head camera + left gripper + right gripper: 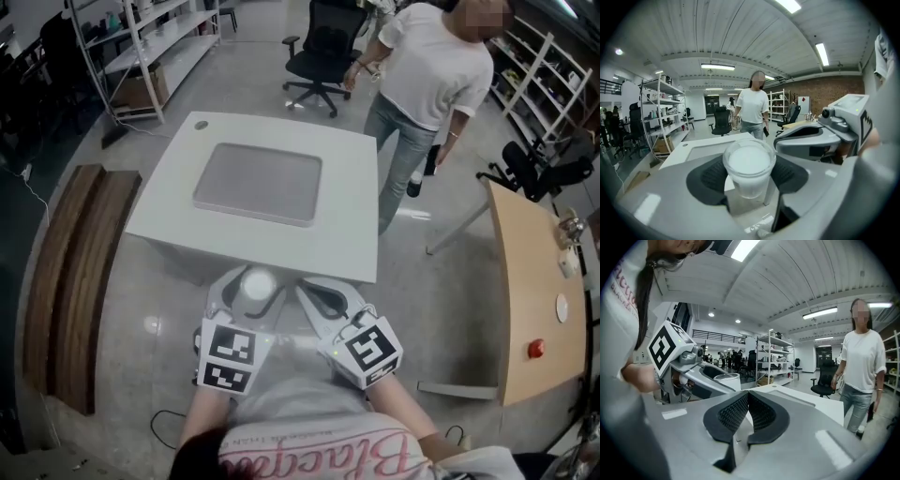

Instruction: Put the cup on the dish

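A translucent white cup (258, 283) sits upright between the jaws of my left gripper (251, 277), which is shut on it just short of the white table's (347, 234) near edge. In the left gripper view the black pads press the sides of the cup (749, 165), with the left gripper (749, 177) level. The dish, a flat grey rectangular tray (258, 183), lies in the middle of the table, ahead of both grippers. My right gripper (317, 292) hovers beside the left one. Its pads (761, 414) meet at the tips with nothing between them. The cup (727, 379) shows to its left.
A person (422, 84) stands at the table's far right corner. A black office chair (323, 52) is behind the table. A wooden bench (80, 272) runs along the left, a wooden desk (534, 281) stands at the right, and shelving (150, 47) fills the back left.
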`<state>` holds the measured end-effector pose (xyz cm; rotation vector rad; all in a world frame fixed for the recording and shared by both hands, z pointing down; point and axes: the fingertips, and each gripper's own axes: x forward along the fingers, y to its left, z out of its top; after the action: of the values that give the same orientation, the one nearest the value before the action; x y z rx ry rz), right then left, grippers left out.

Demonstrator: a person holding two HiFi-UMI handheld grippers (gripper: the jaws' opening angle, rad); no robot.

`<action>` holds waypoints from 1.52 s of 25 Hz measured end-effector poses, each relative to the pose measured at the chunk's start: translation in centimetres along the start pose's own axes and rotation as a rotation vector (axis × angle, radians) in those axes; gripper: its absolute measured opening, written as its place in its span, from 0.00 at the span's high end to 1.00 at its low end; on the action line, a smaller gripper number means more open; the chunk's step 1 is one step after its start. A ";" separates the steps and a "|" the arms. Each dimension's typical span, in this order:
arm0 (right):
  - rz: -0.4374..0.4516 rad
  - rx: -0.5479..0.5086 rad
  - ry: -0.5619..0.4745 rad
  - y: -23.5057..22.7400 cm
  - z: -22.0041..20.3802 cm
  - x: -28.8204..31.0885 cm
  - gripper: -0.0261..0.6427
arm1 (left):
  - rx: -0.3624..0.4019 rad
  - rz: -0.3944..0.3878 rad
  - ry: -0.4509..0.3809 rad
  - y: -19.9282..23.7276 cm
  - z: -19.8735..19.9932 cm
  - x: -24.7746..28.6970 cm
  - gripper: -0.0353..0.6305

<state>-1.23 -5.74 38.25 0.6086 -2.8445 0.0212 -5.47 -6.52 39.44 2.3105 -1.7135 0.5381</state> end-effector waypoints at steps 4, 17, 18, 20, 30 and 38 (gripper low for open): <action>-0.033 0.010 -0.009 -2.0 0.9 2.7 0.97 | 0.011 -0.015 0.003 3.1 0.7 2.3 0.55; -0.056 0.077 0.064 -7.3 -0.5 7.8 0.97 | -0.004 -0.068 0.008 8.6 2.0 11.3 0.55; -0.059 0.081 0.070 -7.9 -0.6 8.3 0.97 | 0.003 -0.066 0.017 8.9 1.9 12.2 0.55; -0.071 0.093 0.085 -9.3 -0.7 9.3 0.97 | 0.013 -0.059 0.032 9.7 1.4 14.0 0.55; -0.020 0.117 0.138 -13.7 -1.4 13.7 0.97 | -0.014 0.004 0.073 14.9 -2.2 23.1 0.55; 0.035 0.162 0.185 -14.7 -3.2 15.4 0.97 | -0.042 0.006 0.113 16.1 -4.6 27.2 0.55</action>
<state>-8.22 -25.15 44.41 0.5568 -2.6904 0.3009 -14.64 -33.38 54.13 2.2026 -1.6642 0.6148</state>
